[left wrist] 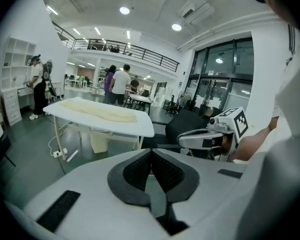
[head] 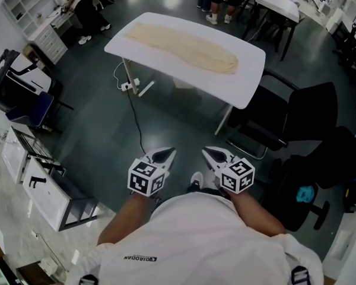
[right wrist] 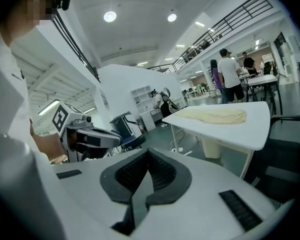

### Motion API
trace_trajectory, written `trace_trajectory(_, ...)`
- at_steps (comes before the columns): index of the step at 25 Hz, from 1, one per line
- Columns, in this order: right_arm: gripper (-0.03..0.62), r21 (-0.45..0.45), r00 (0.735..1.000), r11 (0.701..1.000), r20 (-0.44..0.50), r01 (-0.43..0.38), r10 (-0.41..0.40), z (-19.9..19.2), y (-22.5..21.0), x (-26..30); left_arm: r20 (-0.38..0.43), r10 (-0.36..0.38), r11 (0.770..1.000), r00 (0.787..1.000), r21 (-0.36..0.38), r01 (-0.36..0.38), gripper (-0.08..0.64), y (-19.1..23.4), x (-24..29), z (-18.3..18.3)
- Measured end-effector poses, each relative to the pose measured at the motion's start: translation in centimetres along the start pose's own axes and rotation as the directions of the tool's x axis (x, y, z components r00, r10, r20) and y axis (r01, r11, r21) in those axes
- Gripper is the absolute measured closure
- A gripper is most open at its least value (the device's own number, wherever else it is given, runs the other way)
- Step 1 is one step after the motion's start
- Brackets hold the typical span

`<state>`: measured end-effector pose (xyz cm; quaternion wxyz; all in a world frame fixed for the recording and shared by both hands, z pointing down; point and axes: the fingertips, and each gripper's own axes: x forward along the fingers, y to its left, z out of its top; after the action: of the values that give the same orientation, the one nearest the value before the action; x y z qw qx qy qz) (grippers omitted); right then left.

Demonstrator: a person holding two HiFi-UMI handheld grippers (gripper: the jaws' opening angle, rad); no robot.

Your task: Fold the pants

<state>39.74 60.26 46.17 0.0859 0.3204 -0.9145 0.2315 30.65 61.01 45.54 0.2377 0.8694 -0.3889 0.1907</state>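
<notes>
The pants (head: 184,47) lie flat on the white worktop (head: 249,92), a long cream strip running along it from the far left corner towards the right edge, where the cloth ends in a rounded lump. From this far off we cannot tell whether the legs already lie one over the other, or which end is the waistband. Nothing touches the cloth. We stand well apart from the worktop, with open floor (head: 166,123) between us and it, and we hold both tools close to our chest, side by side and pointing forward. The left hand-held gripper (head: 164,155) is clenched, its dark pads meeting with nothing between them. The right hand-held gripper (head: 215,154) is clenched and empty in the same way. We judge that the step in hand is the approach and that no fold is under way, since the pants are out of reach. The next move calls for us to get up to the near edge of the worktop, unclench both sets of jaws, and come down on one end of the pants, one gripper at each corner, so that the end can be lifted evenly and carried over onto the other. On the way we have to pass between the black chair (head: 296,114) at the right corner of the worktop and the cable (head: 134,120) trailing across the floor on the left.
</notes>
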Motion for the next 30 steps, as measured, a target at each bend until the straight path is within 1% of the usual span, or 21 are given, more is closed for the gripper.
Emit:
trace_trajectory(6, 0.575, 0.0, 0.999, 1.0, 0.028, 0.018, -0.018, 2.7, -4.5, 0.9, -0.008, -0.027, 0.999, 1.0, 0.038, 0.027, 0.532, 0.9, 4.4, 3.3)
trace_trajectory(11, 0.575, 0.002, 0.997, 0.999, 0.065, 0.038, -0.038, 5.3, -8.5, 0.8, 0.003, -0.032, 0.997, 0.999, 0.064, 0.032, 0.532, 1.3, 7.8, 6.5)
trace_trajectory(15, 0.575, 0.001, 0.995, 0.999, 0.081, 0.05, -0.05, 6.3, -11.2, 1.0, 0.007, -0.036, 0.996, 0.999, 0.077, 0.035, 0.532, 1.9, 10.3, 8.0)
trace_trajectory(19, 0.575, 0.01, 0.996, 0.999, 0.079, 0.049, -0.05, 6.3, -12.9, 1.4, 0.008, -0.039, 0.996, 0.999, 0.079, 0.038, 0.532, 2.1, 12.3, 8.5)
trace_trajectory(22, 0.575, 0.034, 0.997, 0.999, 0.068, 0.038, -0.041, 5.9, -13.9, 1.9, 0.0, -0.038, 0.996, 0.999, 0.077, 0.038, 0.532, 2.1, 13.3, 8.9)
trace_trajectory(25, 0.575, 0.054, 0.998, 0.998, 0.062, 0.021, -0.025, 5.8, -14.0, 2.3, -0.02, -0.029, 0.997, 0.999, 0.07, 0.03, 0.532, 2.2, 13.4, 8.6)
trace_trajectory(30, 0.575, 0.072, 0.998, 0.997, 0.06, 0.01, -0.014, 5.6, -14.1, 3.3, -0.035, 0.0, 0.999, 0.999, 0.049, 0.002, 0.532, 3.9, 13.2, 8.1)
